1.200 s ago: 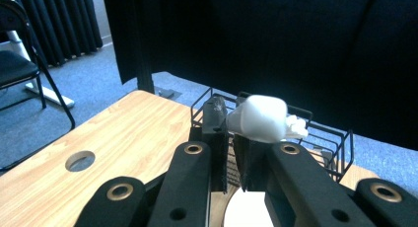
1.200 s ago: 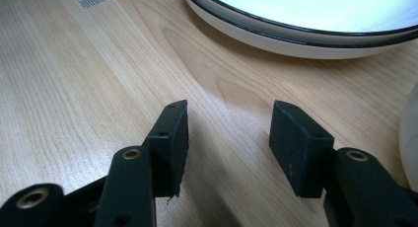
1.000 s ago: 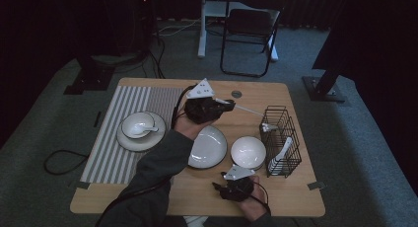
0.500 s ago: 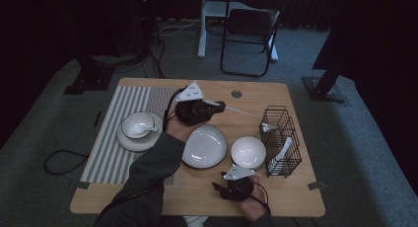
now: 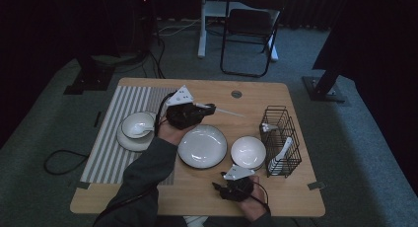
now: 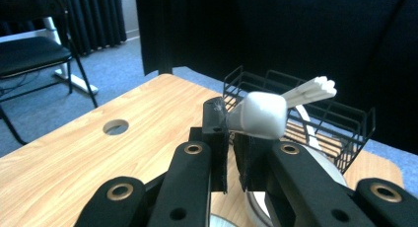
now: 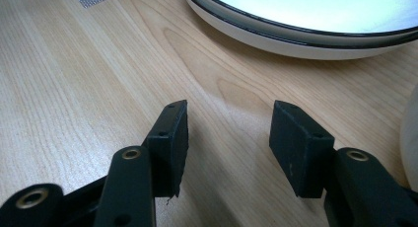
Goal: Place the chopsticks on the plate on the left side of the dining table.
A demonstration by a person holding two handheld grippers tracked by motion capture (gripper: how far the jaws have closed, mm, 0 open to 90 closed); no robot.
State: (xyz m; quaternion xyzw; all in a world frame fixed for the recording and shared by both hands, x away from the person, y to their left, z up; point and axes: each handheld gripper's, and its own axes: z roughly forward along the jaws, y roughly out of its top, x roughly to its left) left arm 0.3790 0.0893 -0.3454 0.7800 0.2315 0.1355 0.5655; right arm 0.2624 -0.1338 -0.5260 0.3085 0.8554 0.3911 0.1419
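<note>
**Left gripper carries a white spoon above the table**

Left gripper (image 5: 209, 108) has its jaws pinched tight on a white spoon (image 6: 259, 116), gripped at the bowl end, the handle jutting out toward the wire basket (image 5: 281, 140). It hangs over the table (image 5: 276, 197) just behind the large plate (image 5: 202, 146). Right gripper (image 7: 229, 123) sits low by the near edge with its jaws spread apart and nothing between them, close to the small bowl (image 5: 248, 152).
</note>
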